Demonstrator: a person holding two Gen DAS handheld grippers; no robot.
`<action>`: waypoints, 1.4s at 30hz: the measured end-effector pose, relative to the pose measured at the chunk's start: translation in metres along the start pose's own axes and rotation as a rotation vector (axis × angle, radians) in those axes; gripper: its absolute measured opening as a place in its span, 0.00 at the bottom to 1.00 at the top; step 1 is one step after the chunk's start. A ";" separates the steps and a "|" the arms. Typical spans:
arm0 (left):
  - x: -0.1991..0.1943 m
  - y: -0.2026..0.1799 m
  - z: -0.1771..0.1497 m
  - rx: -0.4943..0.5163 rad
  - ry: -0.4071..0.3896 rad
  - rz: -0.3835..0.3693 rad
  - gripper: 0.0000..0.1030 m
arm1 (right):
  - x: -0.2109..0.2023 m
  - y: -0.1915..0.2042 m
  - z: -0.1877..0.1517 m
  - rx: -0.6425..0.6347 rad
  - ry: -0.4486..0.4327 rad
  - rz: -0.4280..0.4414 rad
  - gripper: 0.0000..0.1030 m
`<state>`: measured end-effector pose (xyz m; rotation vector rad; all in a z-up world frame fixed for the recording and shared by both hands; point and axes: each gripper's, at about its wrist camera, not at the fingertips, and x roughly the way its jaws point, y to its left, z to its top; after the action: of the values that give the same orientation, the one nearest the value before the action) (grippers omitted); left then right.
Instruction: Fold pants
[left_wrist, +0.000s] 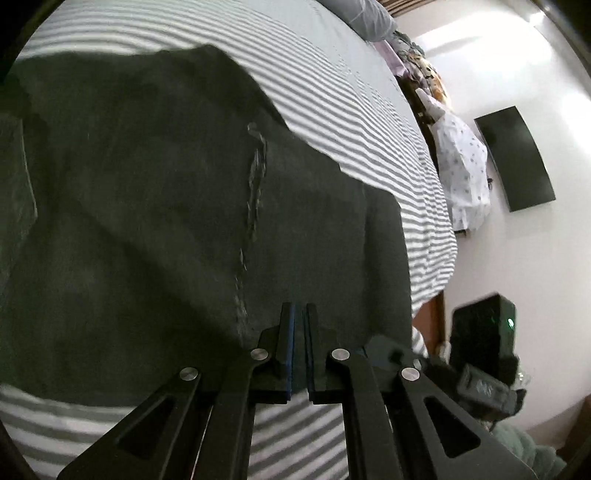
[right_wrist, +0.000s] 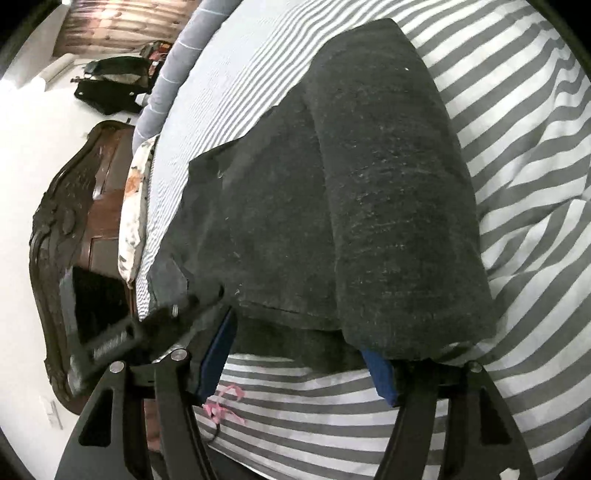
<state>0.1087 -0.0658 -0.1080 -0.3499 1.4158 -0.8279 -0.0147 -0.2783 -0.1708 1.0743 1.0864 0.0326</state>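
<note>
The bed (right_wrist: 517, 155) carries everything in view; its cover is gray-and-white striped cloth, smooth toward the head and rumpled to the right of the pants in the right wrist view. No container is in sight.

The pants (right_wrist: 332, 206) lie on the bed, dark charcoal, of a coarse, lint-flecked weave. One leg is folded over as a long rounded band atop the flatter layer. In the left wrist view the pants (left_wrist: 147, 221) spread wide, with a puckered seam running down the middle. Bare striped cover borders the pants on the far side and on the near side alike.

A carved dark wooden headboard (right_wrist: 70, 229) stands beyond the bed's left edge, with a floral pillow (right_wrist: 135, 199) between it and the pants.

The left tongs (left_wrist: 299, 314) are clenched at the near hem of the pants; whether cloth is pinched cannot be told. The right tongs (right_wrist: 303, 362) stand released, blue pads (right_wrist: 218, 354) parted, at the near edge of the pants, one pad tucked under the folded leg.

A small pink thread (right_wrist: 225, 402) lies on the cover just before the pants.
</note>
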 end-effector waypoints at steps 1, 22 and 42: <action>0.001 -0.001 -0.003 -0.002 0.012 -0.015 0.07 | 0.002 -0.002 0.001 0.024 -0.004 -0.003 0.58; 0.013 -0.004 -0.012 -0.181 0.016 -0.271 0.63 | -0.020 0.015 0.018 0.039 -0.050 0.118 0.09; 0.031 0.027 0.012 -0.420 -0.101 -0.260 0.44 | -0.031 0.017 0.020 0.026 -0.065 0.132 0.09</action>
<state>0.1267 -0.0717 -0.1467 -0.9007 1.4633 -0.7032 -0.0085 -0.2979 -0.1361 1.1613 0.9590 0.0888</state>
